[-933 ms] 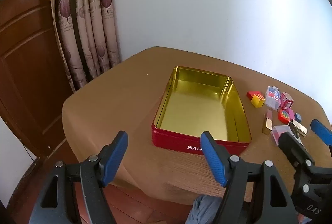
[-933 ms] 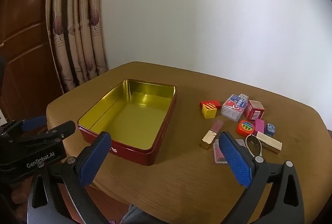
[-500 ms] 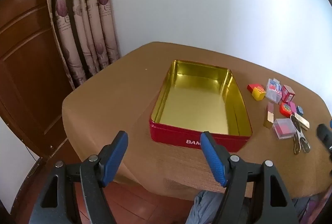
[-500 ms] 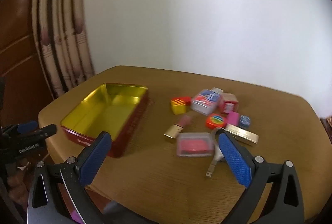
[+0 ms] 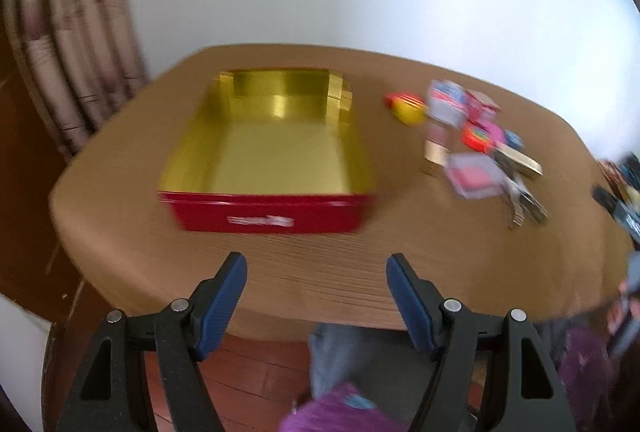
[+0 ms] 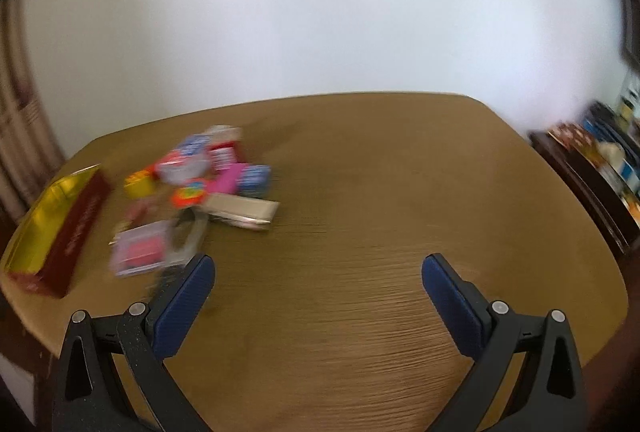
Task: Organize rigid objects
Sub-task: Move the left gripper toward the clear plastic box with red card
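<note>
A red tin (image 5: 268, 218) with a gold inside lies open and empty on the brown table (image 5: 320, 272); it also shows at the left in the right wrist view (image 6: 80, 228). A cluster of small objects lies to its right: a yellow block (image 5: 410, 114), a clear box with pink contents (image 5: 474, 174) (image 6: 140, 252), a gold bar (image 6: 244, 210), a round orange piece (image 6: 190, 194). My left gripper (image 5: 316, 276) is open and empty above the table's near edge. My right gripper (image 6: 318, 276) is open and empty over bare table right of the cluster. Both views are blurred.
A white wall stands behind the table. Curtains (image 5: 68, 44) and a wooden door are at the left. A dark shelf (image 6: 592, 168) with clutter stands beside the table's right side. The floor and the person's clothing (image 5: 340, 408) show below the front edge.
Both views have swung to the right. The tin has shifted left in each view, and the object cluster is now left of the right gripper. Both grippers stay open.
</note>
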A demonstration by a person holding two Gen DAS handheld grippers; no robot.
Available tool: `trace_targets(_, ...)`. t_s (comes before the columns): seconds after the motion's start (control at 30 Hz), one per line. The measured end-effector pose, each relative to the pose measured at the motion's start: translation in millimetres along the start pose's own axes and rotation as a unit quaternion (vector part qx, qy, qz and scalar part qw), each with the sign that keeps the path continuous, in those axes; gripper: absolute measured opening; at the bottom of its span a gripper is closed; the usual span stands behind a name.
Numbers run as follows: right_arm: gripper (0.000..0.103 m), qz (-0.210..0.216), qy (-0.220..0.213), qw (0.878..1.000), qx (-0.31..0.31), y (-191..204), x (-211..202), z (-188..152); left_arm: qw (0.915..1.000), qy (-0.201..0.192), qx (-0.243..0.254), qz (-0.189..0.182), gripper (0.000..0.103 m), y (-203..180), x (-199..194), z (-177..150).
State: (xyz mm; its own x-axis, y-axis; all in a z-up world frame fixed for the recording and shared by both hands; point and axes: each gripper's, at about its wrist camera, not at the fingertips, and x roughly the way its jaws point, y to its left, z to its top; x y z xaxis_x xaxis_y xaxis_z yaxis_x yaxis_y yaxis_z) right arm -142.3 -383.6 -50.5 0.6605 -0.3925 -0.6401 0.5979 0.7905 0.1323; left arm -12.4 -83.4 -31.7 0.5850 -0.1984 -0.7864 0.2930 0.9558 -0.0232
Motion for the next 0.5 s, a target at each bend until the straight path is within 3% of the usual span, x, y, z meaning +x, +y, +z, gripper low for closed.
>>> trace_targets(0.2,0.103,-0.003,0.017,1.0,-0.001,-20,14,-1,0.9959,0.033,0.052,-0.067,0.074,-49,20,6)
trace_targets(0.33,0.103,-0.004,0.048,0.999,-0.025,-16,32,-7,0.9918,0.036,0.086,-0.088,0.074,-72,28,10)
trace_targets(0.5,0.103,-0.014,0.078,0.997,-0.026,-25,54,-13,0.9793,0.033,0.17,-0.105,0.074,-95,32,21)
